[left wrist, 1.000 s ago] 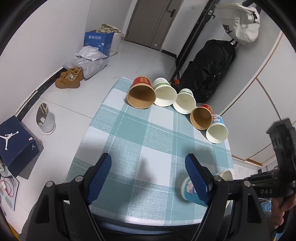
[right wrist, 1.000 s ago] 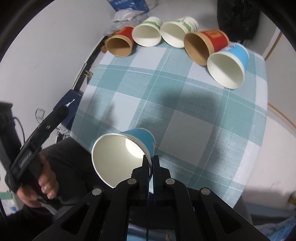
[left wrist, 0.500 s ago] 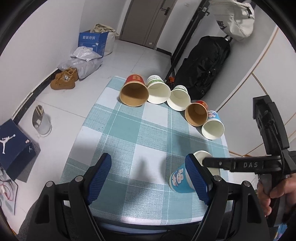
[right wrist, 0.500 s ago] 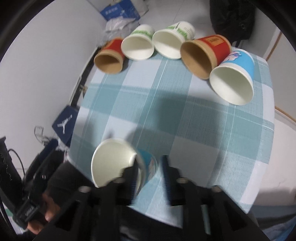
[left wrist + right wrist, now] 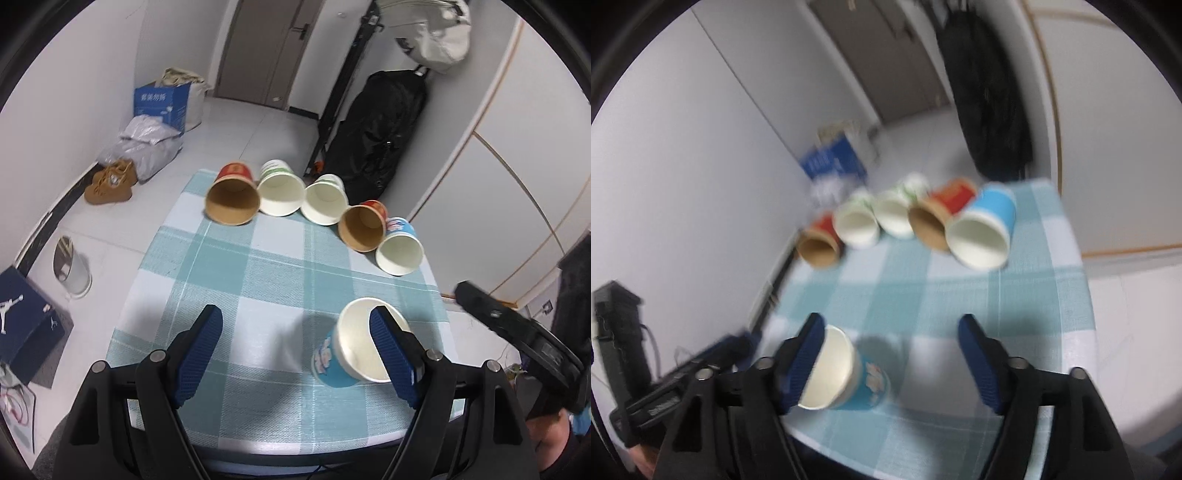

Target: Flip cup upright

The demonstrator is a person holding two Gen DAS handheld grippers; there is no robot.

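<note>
A blue paper cup (image 5: 351, 350) with a cartoon print stands upright near the front right of the checked table (image 5: 266, 280). It also shows in the right wrist view (image 5: 846, 373), blurred. My left gripper (image 5: 299, 354) is open and empty above the front edge; its right finger overlaps the cup in the picture. My right gripper (image 5: 897, 362) is open and empty, drawn back above the cup, and seen from outside in the left wrist view (image 5: 517, 332).
Several paper cups lie on their sides in a row at the table's far edge: a red one (image 5: 232, 199), two white ones (image 5: 280, 192), another red one (image 5: 364, 229) and a blue one (image 5: 400, 251). A black bag (image 5: 373, 129), boxes and shoes sit on the floor.
My right gripper was shut on the blue cup's rim, holding it tilted. It opened, let go and drew back. The cup now stands upright on the table.
</note>
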